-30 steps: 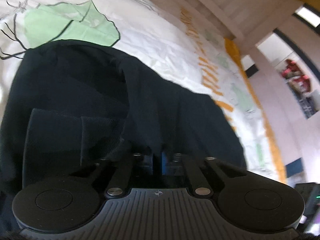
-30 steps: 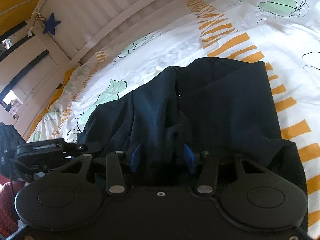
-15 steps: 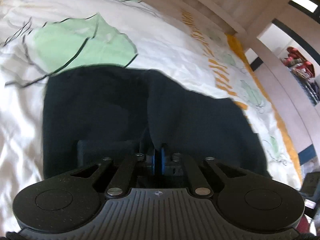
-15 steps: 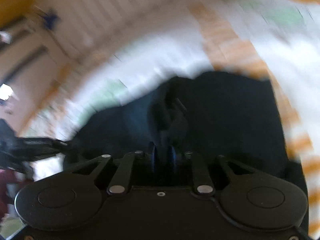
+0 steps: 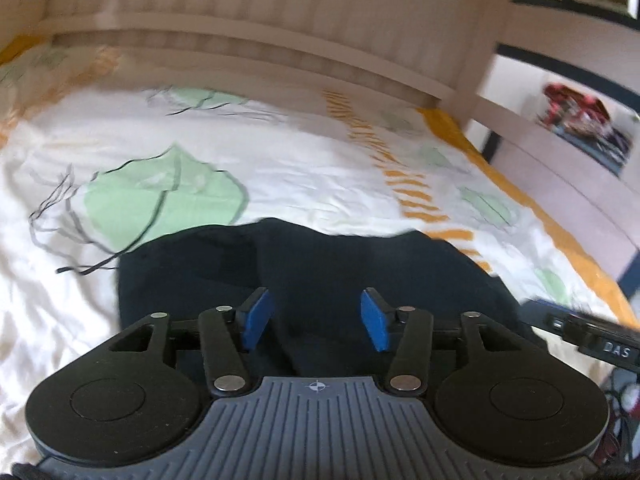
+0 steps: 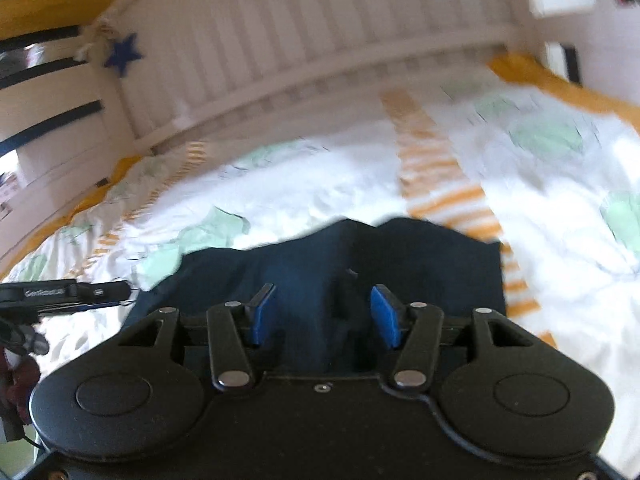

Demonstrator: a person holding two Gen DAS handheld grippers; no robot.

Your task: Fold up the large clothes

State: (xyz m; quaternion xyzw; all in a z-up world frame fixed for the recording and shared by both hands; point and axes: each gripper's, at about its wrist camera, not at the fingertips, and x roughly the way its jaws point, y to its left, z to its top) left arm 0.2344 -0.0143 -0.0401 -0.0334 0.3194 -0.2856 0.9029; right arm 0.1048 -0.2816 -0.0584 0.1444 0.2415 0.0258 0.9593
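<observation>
A dark navy garment (image 5: 312,268) lies folded on the bed's white patterned sheet (image 5: 280,168); the right wrist view shows the same garment (image 6: 420,264) with a bunched ridge down its middle. My left gripper (image 5: 316,322) hovers above the cloth, its jaws opening, blue pads (image 5: 256,318) apart and pressing on nothing. My right gripper (image 6: 324,316) is likewise above the garment with jaws opening; the ridge of fabric lies below the gap, and the pads (image 6: 386,316) do not pinch it. The near part of the garment is hidden behind both gripper bodies.
A white slatted bed rail (image 5: 280,28) runs along the far side, with a blue star (image 6: 122,54) hanging on it. The other gripper's tip shows at the right edge (image 5: 592,336) and at the left edge (image 6: 60,292). An orange sheet border (image 5: 532,208) marks the bed's right side.
Both grippers, shut on the garment half a second ago, have let go and opened. Both have lifted and tilted up, so more of the sheet and bed rail shows.
</observation>
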